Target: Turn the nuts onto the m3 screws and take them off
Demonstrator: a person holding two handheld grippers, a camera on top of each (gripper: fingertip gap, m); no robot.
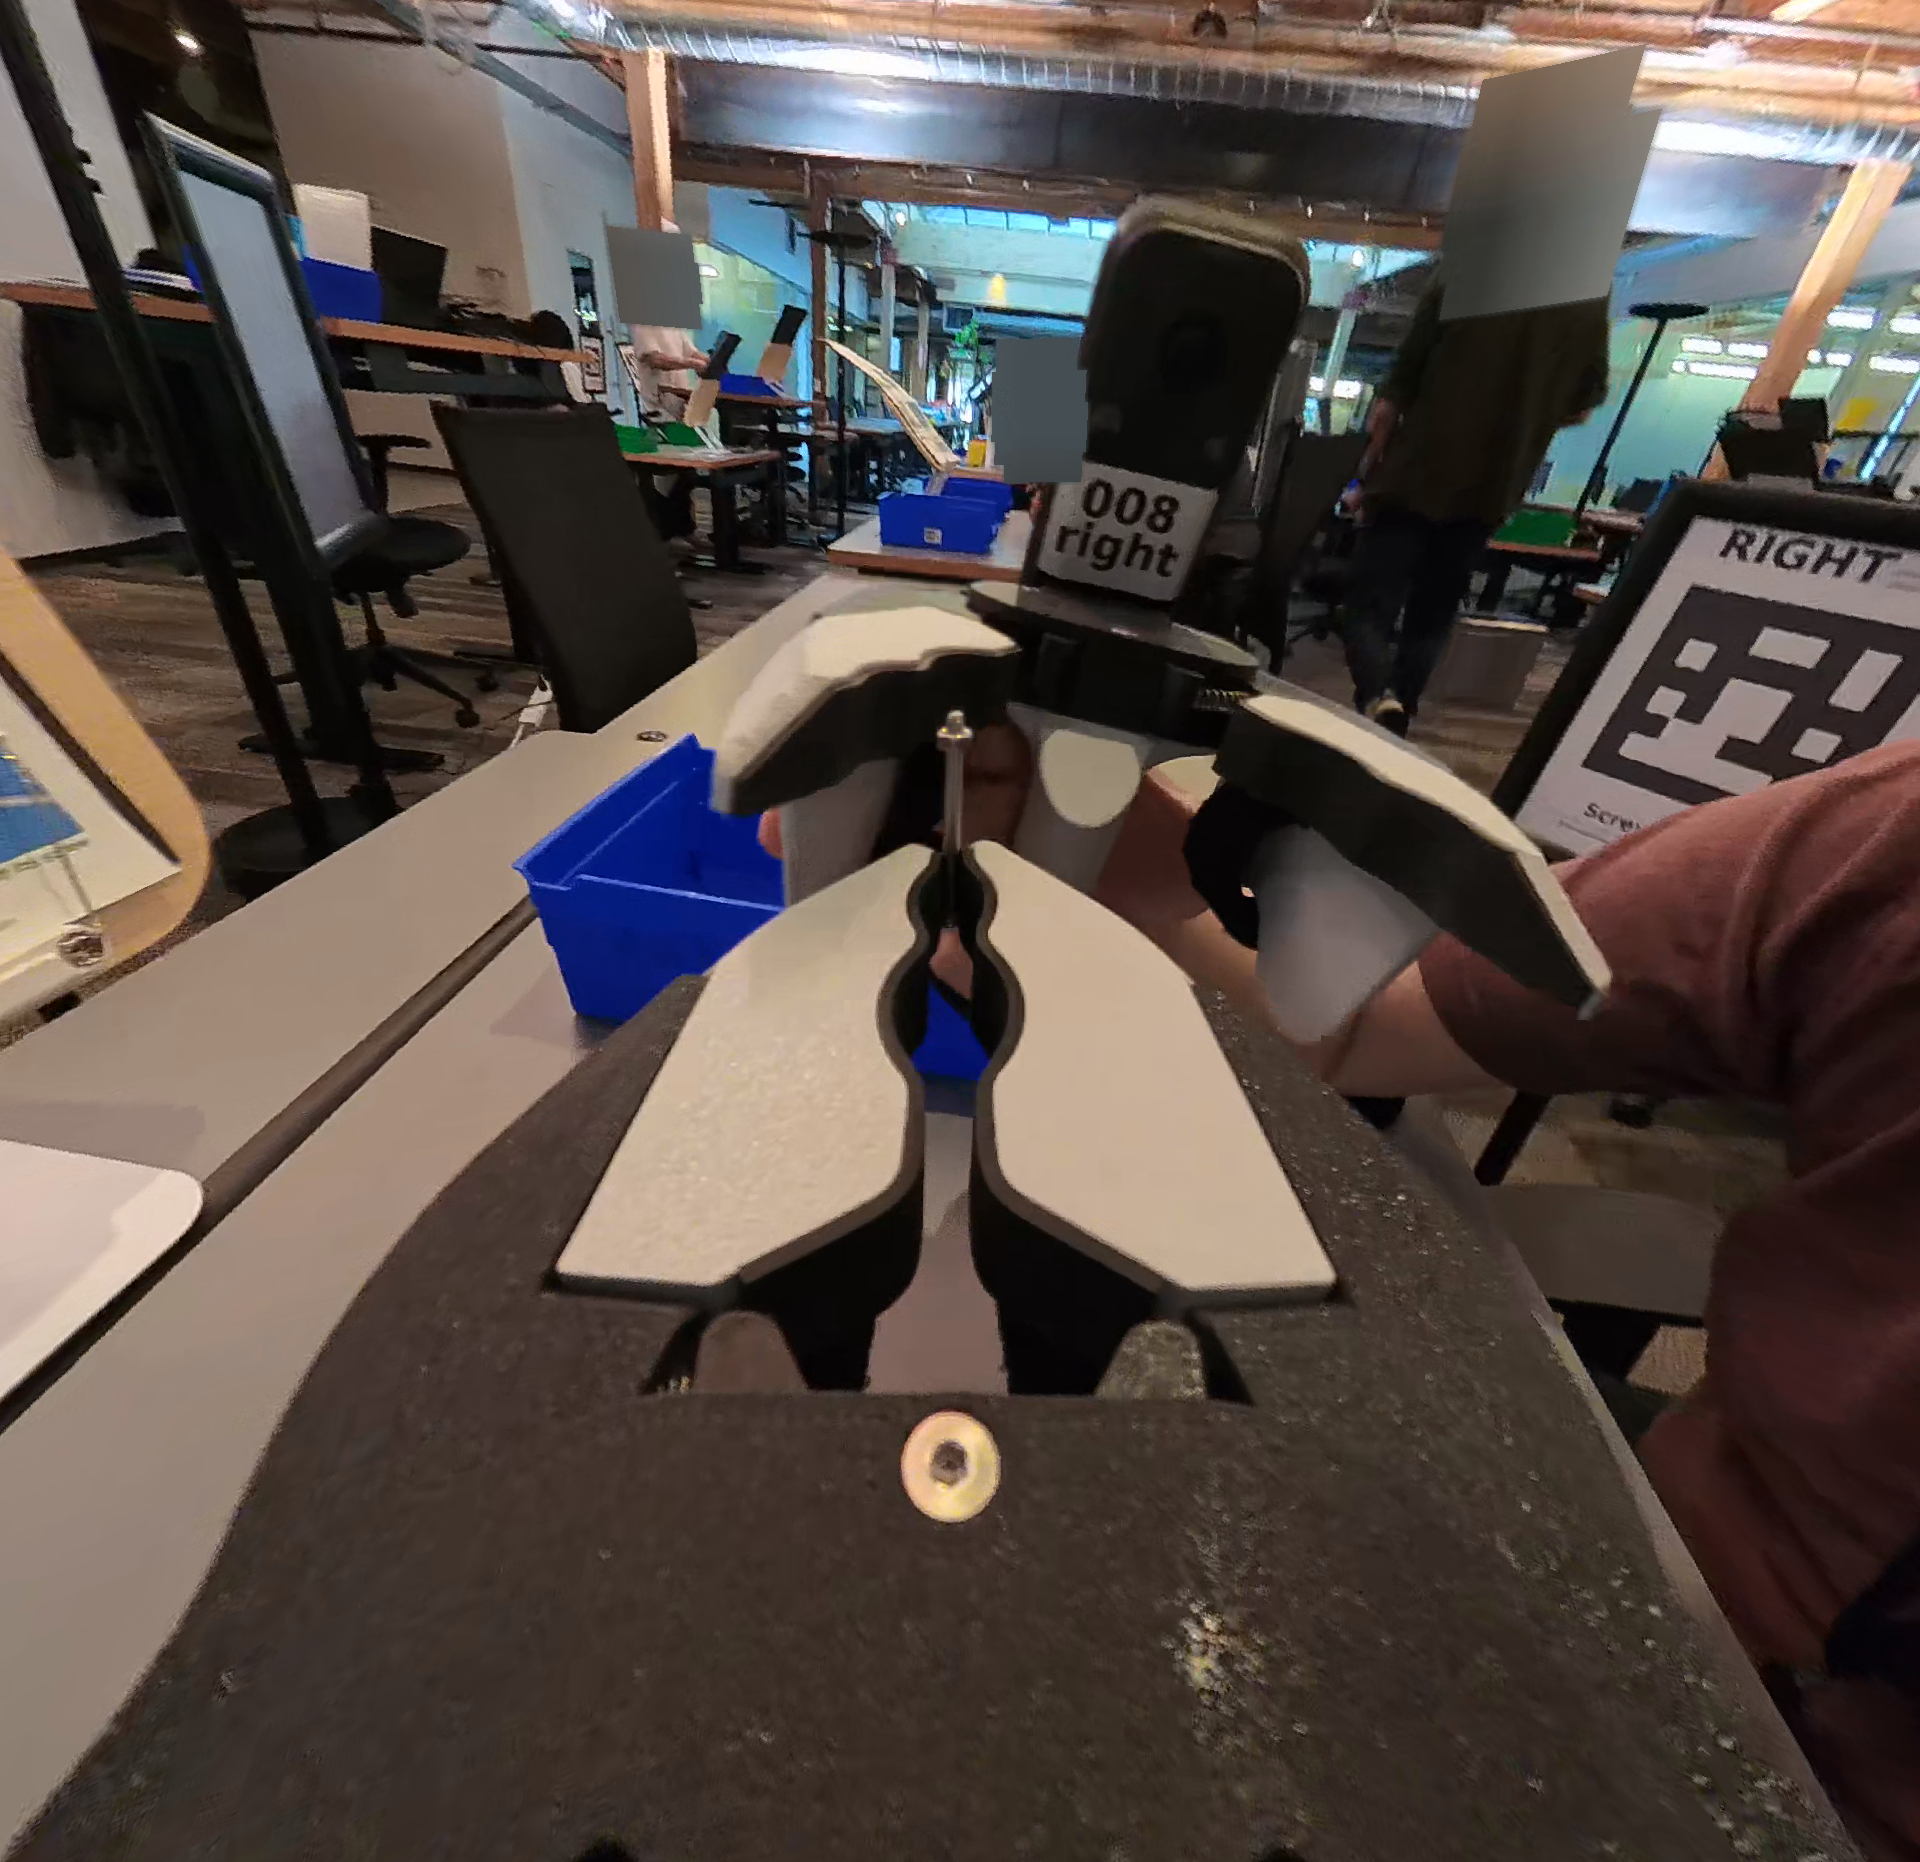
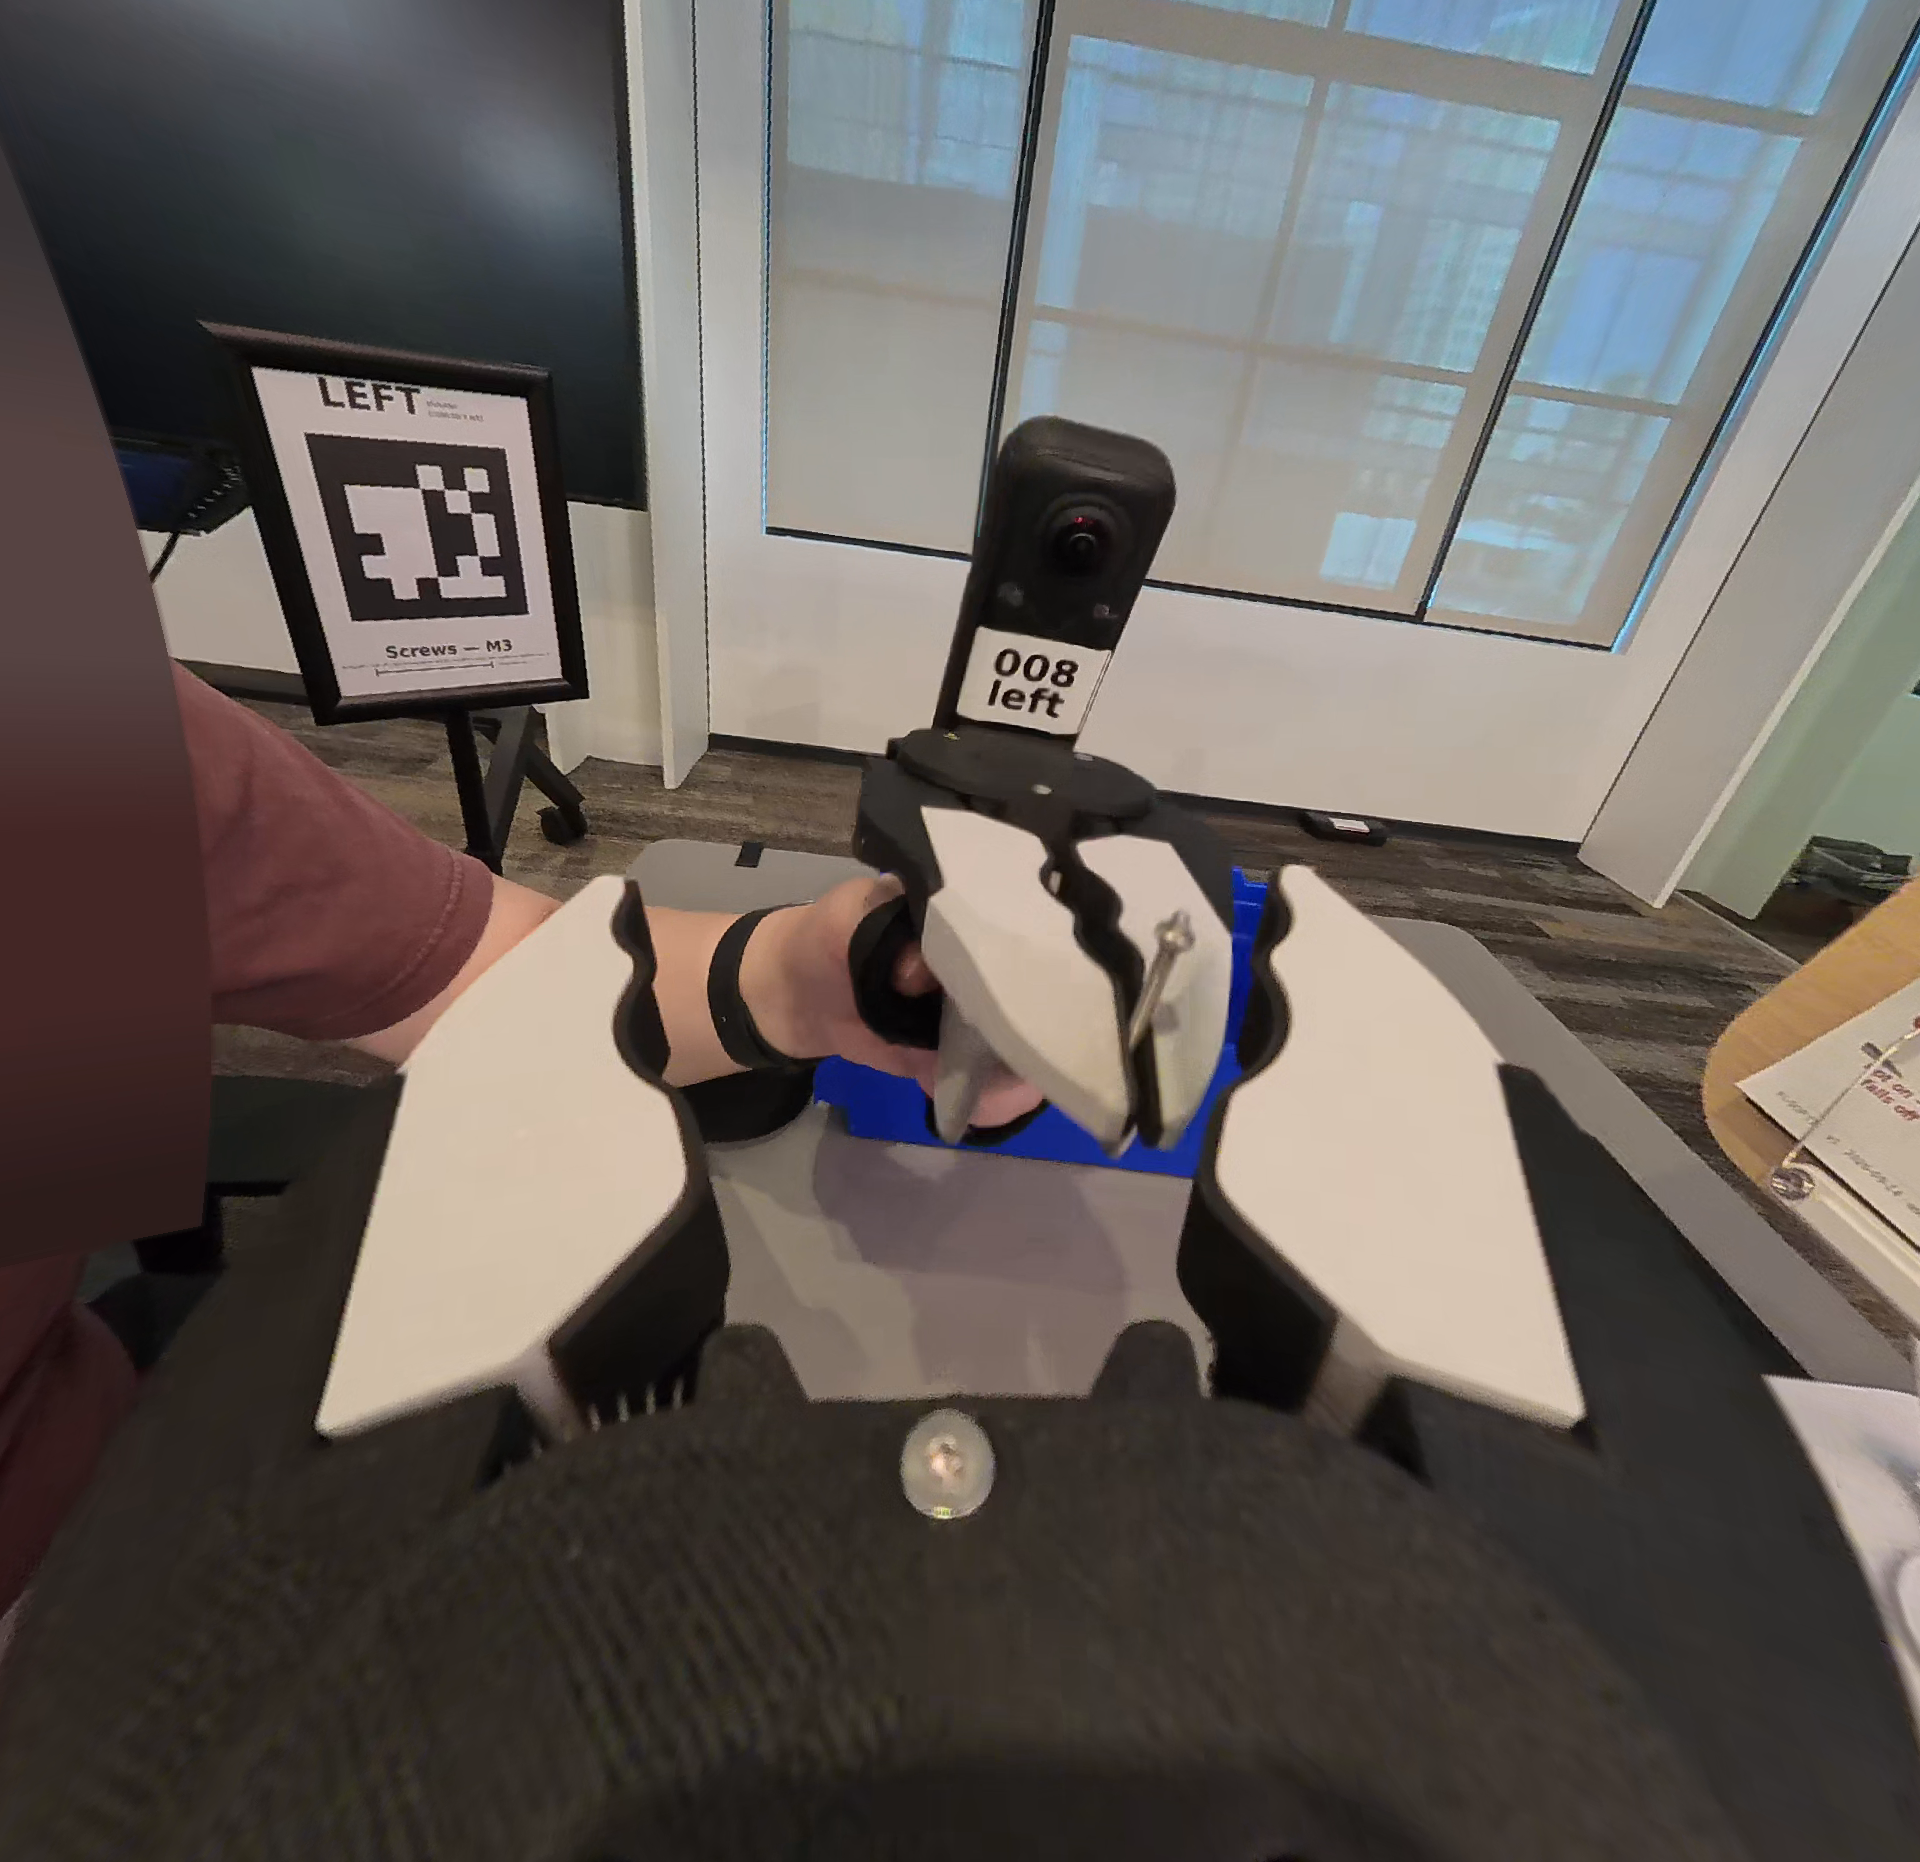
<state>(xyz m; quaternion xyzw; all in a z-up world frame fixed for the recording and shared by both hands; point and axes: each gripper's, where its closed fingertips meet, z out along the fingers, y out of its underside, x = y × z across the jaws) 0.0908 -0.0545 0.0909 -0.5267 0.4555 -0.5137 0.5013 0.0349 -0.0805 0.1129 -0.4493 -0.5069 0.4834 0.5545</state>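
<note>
Open workshop behind, desks and chairs under timber beams, big window on the other side. Grey surface (image 1: 312, 981) below, carrying a blue bin (image 1: 644, 908) at about 10 o'clock of the left gripper's tip in the left wrist view.

Left gripper (image 1: 951, 862): fingers drawn close, pinching the lower end of a thin M3 screw (image 1: 953, 794). Screw standing up past the fingertips toward 12 o'clock, with a small nut (image 1: 954, 736) or head at the top end; cannot tell which at this size. In the right wrist view, same screw (image 2: 1158, 986) leaning toward 1 o'clock out of the left gripper (image 2: 1132, 1121), held up over the bin (image 2: 1039, 1137).

Right gripper (image 2: 956, 1033): fingers spread wide, holding nothing, facing the screw with one finger to each side of it.

Handling, as a judgement: very light, stiff steel, smooth and slippery, tiny against the broad pads. Little risk of breaking, much of dropping or of pivoting in the pinch. Best held low on the shank, as now, leaving the upper thread free. For the right side, best to close on the piece at the top end from both sides, squarely and gently, then turn about the screw's axis. Off-axis push likely to tilt the screw or cross the thread.
</note>
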